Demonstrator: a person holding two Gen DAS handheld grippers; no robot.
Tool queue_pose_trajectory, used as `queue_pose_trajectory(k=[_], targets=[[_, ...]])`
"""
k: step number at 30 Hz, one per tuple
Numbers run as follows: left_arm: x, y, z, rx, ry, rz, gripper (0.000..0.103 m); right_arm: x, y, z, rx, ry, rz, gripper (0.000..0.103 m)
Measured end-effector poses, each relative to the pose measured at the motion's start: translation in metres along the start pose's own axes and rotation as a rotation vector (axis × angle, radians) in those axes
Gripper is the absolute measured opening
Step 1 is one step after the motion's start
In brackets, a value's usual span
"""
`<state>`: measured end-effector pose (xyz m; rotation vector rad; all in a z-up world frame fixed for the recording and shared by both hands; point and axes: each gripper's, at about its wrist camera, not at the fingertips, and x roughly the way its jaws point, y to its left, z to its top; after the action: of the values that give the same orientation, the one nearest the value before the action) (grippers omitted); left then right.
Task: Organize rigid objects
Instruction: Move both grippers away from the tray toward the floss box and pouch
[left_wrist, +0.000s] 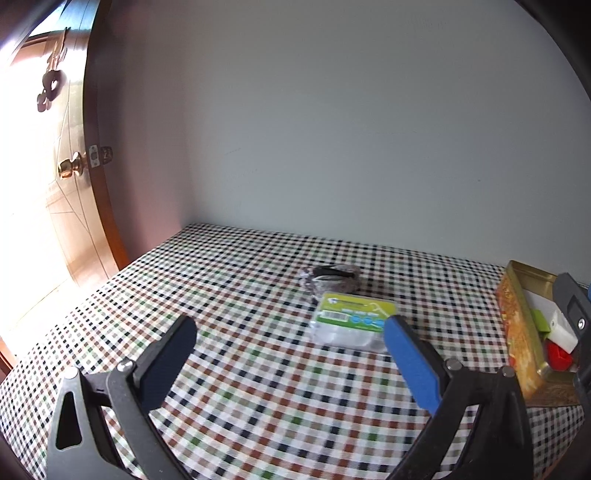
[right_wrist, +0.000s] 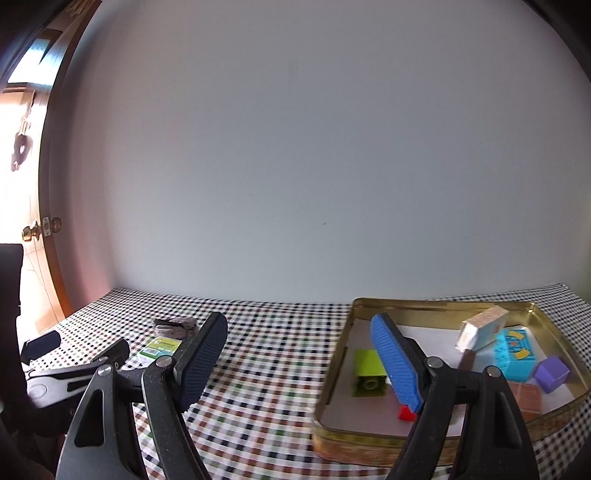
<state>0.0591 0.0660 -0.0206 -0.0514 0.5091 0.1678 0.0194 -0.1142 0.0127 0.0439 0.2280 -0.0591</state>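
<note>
Left wrist view: a clear plastic packet with a green and yellow label (left_wrist: 352, 320) lies flat on the checkered bench (left_wrist: 240, 295), right of centre in the frame. Its see-through lower half holds pale contents too blurred to name. Just behind it, touching or nearly so, sits a grey bundle with a dark band (left_wrist: 330, 277). The left claw (left_wrist: 290, 325) stands apart with nothing between its pads; its blue fingertip overlaps the packet's lower right corner in the picture, though contact cannot be told.

At the right edge this view shows only a slice of the gold tin tray (left_wrist: 517, 314). The right wrist view shows the tin tray's (right_wrist: 436, 305) inside at lower right: a lime green block (right_wrist: 367, 369), a small red block (right_wrist: 405, 411), a white box (right_wrist: 480, 326), a light blue box (right_wrist: 515, 356) and a purple cube (right_wrist: 552, 373). The right claw (right_wrist: 299, 334) is also apart and empty, its blue finger over the tray. The packet (right_wrist: 162, 348) appears at lower left there, mostly hidden behind the dark finger.
</note>
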Motion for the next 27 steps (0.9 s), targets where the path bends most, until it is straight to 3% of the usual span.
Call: queue_pose_trajectory(k=[14, 20, 27], targets=[[0.039, 0.066, 0.015, -0.059, 0.040, 0.113, 0.103, 0.028, 0.048, 0.003, -0.057, 0.073, 0.107, 0.082], [0.064, 0.095, 0.024, -0.082, 0.072, 0.154, 0.103, 0.064, 0.077, 0.002, -0.118, 0.215, 0.203, 0.082], [0.097, 0.112, 0.032, -0.098, 0.169, 0.155, 0.103, 0.099, 0.103, -0.005, -0.177, 0.350, 0.317, 0.082]])
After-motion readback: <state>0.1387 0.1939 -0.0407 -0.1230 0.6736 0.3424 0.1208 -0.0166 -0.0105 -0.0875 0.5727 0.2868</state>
